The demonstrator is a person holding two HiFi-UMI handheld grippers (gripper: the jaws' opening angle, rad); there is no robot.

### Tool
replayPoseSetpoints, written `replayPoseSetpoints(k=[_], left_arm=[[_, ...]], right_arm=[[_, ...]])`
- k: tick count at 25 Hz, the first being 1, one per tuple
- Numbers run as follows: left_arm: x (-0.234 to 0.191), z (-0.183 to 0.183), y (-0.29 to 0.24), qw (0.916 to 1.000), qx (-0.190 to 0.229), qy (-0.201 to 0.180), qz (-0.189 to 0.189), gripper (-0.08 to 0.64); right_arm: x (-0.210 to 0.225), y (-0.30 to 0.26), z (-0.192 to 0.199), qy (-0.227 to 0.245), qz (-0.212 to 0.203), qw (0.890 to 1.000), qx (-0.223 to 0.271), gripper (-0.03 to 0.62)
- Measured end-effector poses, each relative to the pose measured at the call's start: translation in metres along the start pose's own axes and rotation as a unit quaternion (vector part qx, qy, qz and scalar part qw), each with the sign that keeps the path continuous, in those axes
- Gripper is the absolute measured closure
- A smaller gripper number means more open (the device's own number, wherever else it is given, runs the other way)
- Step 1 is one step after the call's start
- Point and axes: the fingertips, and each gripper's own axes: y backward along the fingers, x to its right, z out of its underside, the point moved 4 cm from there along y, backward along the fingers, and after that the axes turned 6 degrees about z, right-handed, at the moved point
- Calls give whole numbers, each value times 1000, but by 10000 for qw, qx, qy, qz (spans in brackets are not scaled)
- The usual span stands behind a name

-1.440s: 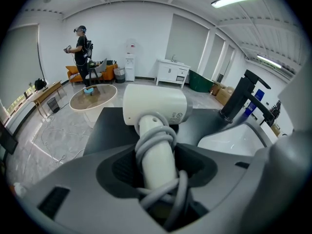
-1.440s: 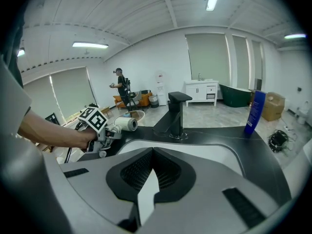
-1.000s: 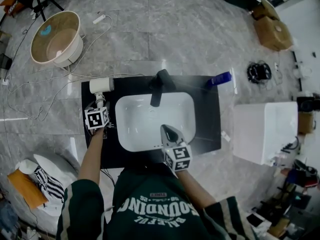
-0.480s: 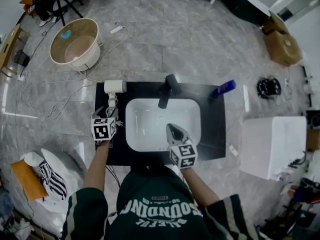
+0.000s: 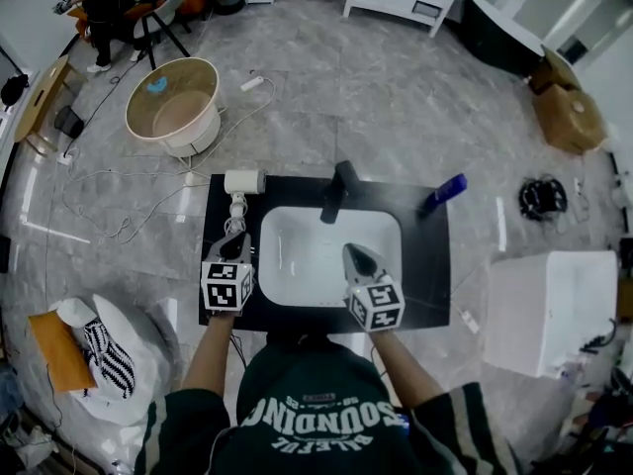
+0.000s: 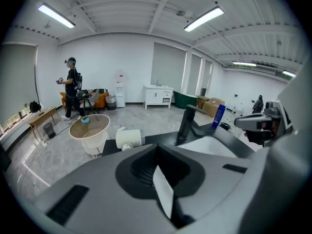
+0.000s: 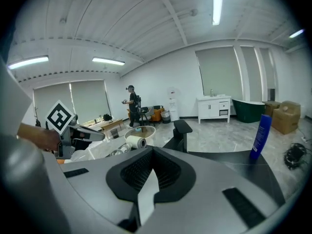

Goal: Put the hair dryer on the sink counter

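Note:
The white hair dryer (image 5: 242,183) lies on the black sink counter (image 5: 425,265) at its far left corner, handle toward me; it also shows as hair dryer (image 6: 129,138) and hair dryer (image 7: 135,142). My left gripper (image 5: 234,241) hovers over the counter's left strip, a little short of the dryer's handle and apart from it. Its jaws are closing to fully shut, with nothing between them, as the left gripper (image 6: 158,165) shows. My right gripper (image 5: 356,255) is shut and empty over the basin's front edge, as the right gripper (image 7: 151,172) shows.
A white basin (image 5: 297,265) fills the counter's middle, with a black faucet (image 5: 336,191) behind it and a blue bottle (image 5: 442,194) at the far right. On the floor are a round tub (image 5: 178,102), loose cables (image 5: 109,221) and a white box (image 5: 544,310). A person (image 6: 72,87) stands far back.
My left gripper has drawn back from the hair dryer toward the counter's front. The dryer stays lying on the counter. The right gripper has hardly moved.

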Motion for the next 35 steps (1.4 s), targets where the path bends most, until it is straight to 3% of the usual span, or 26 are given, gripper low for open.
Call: replayPoseSetpoints(k=[13, 20, 35], left_arm=[[71, -48, 29, 9891, 1218, -660, 489, 558], [80, -49, 29, 9872, 1286, -713, 613, 558], [80, -51, 24, 9853, 1372, -746, 689, 558]], right_arm=[[17, 14, -35, 89, -64, 9980, 615, 592], [22, 28, -45, 147, 17, 9956, 924, 592], [18, 30, -46, 114, 19, 9956, 935, 592]])
